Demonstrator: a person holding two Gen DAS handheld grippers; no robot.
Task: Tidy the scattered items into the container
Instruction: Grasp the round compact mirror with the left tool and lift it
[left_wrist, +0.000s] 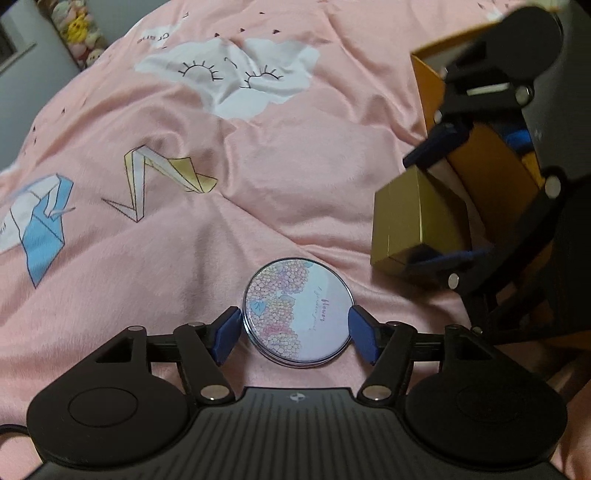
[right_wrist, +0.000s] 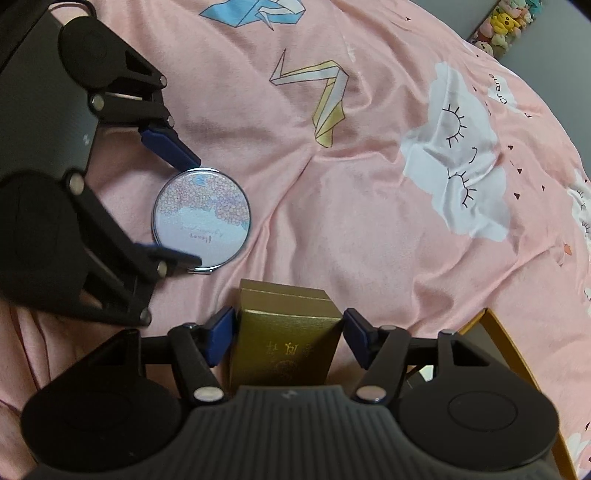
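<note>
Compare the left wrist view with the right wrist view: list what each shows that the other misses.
Only the left wrist view shows inside the orange container, with something blue in it. Only the right wrist view shows the gold box's printed face. Both show the round floral mirror lying flat between the left gripper's open jaws, the gold box between the right gripper's jaws, and the pink bedspread.

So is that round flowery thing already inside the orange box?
No, the round flowery compact lies on the pink bedcover, between the open fingers of the left gripper, outside the orange box.
</note>
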